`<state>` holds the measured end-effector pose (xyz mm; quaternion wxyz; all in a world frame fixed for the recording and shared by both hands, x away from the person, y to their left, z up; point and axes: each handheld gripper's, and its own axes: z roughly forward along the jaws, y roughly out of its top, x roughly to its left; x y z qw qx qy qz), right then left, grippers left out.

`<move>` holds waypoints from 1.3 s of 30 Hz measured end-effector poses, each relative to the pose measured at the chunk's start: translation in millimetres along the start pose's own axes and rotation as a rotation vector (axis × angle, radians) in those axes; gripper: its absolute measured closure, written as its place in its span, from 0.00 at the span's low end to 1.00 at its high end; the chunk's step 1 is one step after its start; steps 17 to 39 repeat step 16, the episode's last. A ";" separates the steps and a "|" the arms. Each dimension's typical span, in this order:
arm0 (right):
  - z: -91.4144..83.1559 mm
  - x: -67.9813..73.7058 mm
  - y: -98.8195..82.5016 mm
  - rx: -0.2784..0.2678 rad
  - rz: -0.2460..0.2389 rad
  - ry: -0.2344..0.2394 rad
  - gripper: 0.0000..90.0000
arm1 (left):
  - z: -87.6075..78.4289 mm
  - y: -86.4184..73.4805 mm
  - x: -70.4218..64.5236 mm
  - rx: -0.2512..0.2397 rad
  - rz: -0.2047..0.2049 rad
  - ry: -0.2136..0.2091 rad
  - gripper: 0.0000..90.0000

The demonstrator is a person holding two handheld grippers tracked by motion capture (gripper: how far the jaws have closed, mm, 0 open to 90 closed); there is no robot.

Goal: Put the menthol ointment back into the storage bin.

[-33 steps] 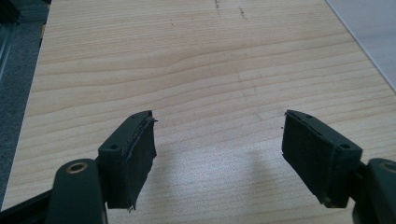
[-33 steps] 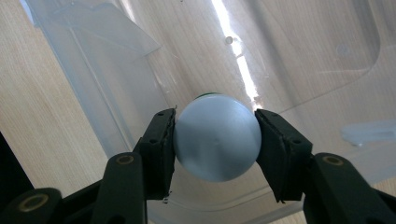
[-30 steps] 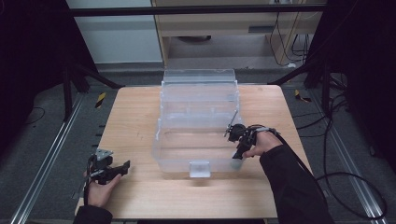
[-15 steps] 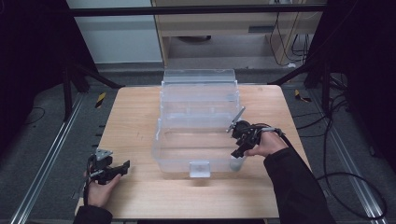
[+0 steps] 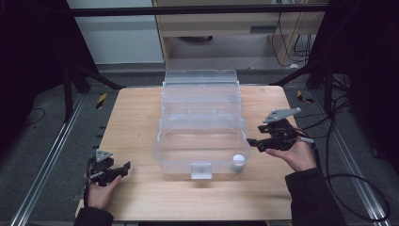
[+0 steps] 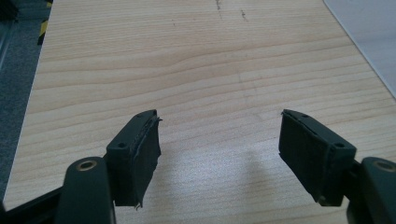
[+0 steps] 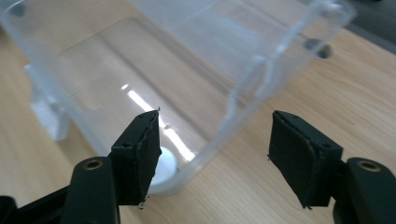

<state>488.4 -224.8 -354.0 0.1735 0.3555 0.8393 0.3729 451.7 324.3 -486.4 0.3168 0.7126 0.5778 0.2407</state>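
A light wooden worktop (image 5: 141,122) carries a clear plastic bin (image 5: 202,127) at its centre, reaching from the far edge toward the near one. A small white round object (image 5: 238,161) sits inside the bin's near right corner. The right gripper (image 5: 263,141) hovers just outside the bin's right wall, jaws spread wide and empty, the white object just beyond its left jaw. The left gripper (image 5: 123,167) rests near the worktop's near left corner, jaws wide apart, holding nothing.
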 end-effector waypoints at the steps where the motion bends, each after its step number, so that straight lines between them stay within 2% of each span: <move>1: -2.8 -3.1 -6.3 -0.011 0.017 -0.023 0.37 | 0.0 -0.1 -0.1 0.001 -0.001 -0.001 0.33; 3: -5.0 -8.9 -19.7 -0.029 0.049 -0.060 0.35 | 0.2 -0.2 -0.1 0.003 -0.001 0.001 0.34; 6: -2.4 -17.5 -41.8 -0.062 0.116 -0.089 0.34 | -0.1 -0.2 0.0 0.004 -0.004 0.003 0.35; 8: 1.5 -23.5 -57.0 -0.064 0.162 -0.111 0.33 | -0.4 -0.2 0.4 0.003 -0.005 0.004 0.37; 11: 8.5 -32.3 -80.8 -0.079 0.230 -0.114 0.30 | -0.9 -0.2 1.3 0.002 -0.010 0.006 0.38; 14: 14.4 -37.6 -98.7 -0.062 0.238 -0.156 0.27 | -1.6 -0.5 2.1 -0.004 -0.013 0.011 0.38; 16: 18.5 -40.9 -107.6 -0.053 0.247 -0.165 0.25 | -1.2 -0.6 2.8 -0.010 -0.015 0.016 0.37; 39: 18.5 -40.9 -107.6 -0.053 0.247 -0.165 0.25 | -1.2 -0.6 2.8 -0.010 -0.015 0.016 0.37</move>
